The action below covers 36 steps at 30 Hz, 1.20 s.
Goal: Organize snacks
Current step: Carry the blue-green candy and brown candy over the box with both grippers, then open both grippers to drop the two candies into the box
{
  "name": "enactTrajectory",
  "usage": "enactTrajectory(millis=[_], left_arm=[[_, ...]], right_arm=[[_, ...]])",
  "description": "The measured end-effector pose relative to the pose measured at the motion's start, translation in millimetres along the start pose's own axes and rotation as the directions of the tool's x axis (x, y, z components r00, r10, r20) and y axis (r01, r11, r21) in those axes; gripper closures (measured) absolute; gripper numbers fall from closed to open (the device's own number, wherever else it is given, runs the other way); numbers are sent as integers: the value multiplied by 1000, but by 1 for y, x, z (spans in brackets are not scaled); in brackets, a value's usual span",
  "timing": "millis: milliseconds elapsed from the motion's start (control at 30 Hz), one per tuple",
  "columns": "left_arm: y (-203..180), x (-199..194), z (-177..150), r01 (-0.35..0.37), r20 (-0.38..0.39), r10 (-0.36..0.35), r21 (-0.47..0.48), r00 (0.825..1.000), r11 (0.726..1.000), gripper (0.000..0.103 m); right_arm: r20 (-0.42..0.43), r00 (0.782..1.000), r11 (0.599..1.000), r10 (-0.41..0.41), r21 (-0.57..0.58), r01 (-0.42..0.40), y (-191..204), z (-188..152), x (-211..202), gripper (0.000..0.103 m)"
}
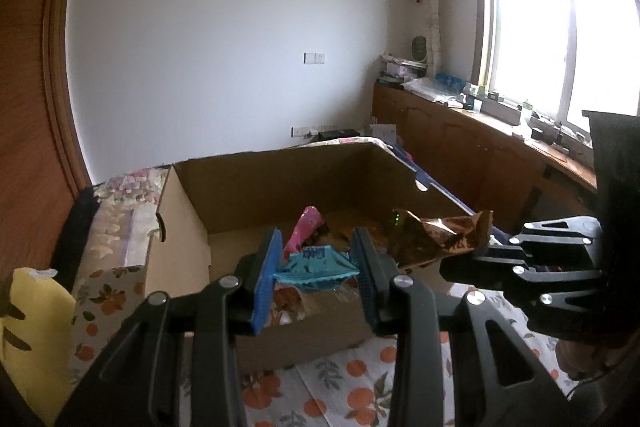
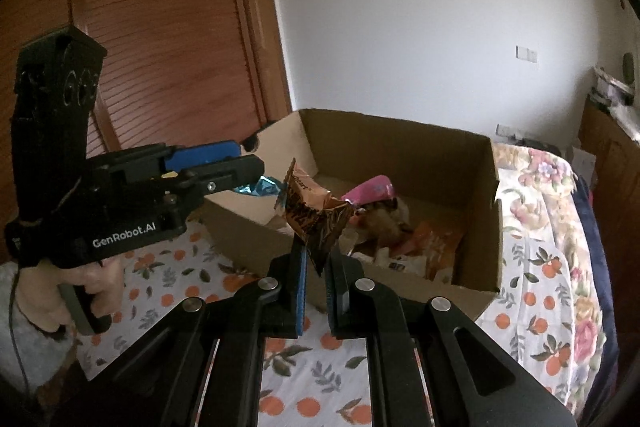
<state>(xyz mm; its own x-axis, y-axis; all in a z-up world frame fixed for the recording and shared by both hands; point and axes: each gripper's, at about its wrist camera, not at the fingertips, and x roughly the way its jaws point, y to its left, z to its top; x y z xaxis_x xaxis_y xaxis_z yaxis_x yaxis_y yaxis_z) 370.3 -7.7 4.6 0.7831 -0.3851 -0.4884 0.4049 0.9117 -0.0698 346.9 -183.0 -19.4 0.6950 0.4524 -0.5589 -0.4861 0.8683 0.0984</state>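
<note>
An open cardboard box [image 1: 280,163] [image 2: 400,135] stands on the bed, with a pink packet [image 1: 306,227] [image 2: 372,189] and several other snacks [image 2: 424,247] inside it. My left gripper [image 1: 316,243] [image 2: 252,163] is shut on a teal snack packet [image 1: 316,265] [image 2: 262,187], held over the box's near edge. My right gripper [image 2: 318,255] [image 1: 452,267] is shut on a crumpled brown-orange snack packet [image 2: 316,219] [image 1: 436,235], which sticks up over the box's near wall. The two grippers are side by side, close to each other.
The box rests on a bedspread printed with oranges [image 1: 352,379] [image 2: 160,291]. A yellow cushion [image 1: 32,327] lies at the left. A wooden wardrobe [image 2: 160,27] stands behind the left gripper. A cluttered sideboard [image 1: 480,147] runs under the window. A hand [image 2: 92,291] grips the left handle.
</note>
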Motion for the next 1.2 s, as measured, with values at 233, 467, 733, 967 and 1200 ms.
enactTrajectory(millis=[233, 467, 733, 967, 1200], left_arm=[[11, 34, -3, -17, -34, 17, -12, 999, 1000, 68], [19, 56, -10, -37, -73, 34, -37, 997, 999, 68], [20, 58, -16, -39, -87, 34, -64, 996, 997, 67], [15, 49, -17, -51, -83, 47, -49, 995, 997, 66], [3, 23, -13, -62, -42, 61, -23, 997, 998, 62]], right_arm=[[-28, 999, 998, -23, 60, 25, -23, 7, 33, 97], [-66, 994, 994, -90, 49, 93, -26, 7, 59, 97], [-71, 992, 992, -109, 53, 113, -23, 4, 53, 96], [-61, 992, 992, -110, 58, 114, -23, 5, 47, 95], [-15, 992, 992, -122, 43, 123, -8, 2, 16, 94]])
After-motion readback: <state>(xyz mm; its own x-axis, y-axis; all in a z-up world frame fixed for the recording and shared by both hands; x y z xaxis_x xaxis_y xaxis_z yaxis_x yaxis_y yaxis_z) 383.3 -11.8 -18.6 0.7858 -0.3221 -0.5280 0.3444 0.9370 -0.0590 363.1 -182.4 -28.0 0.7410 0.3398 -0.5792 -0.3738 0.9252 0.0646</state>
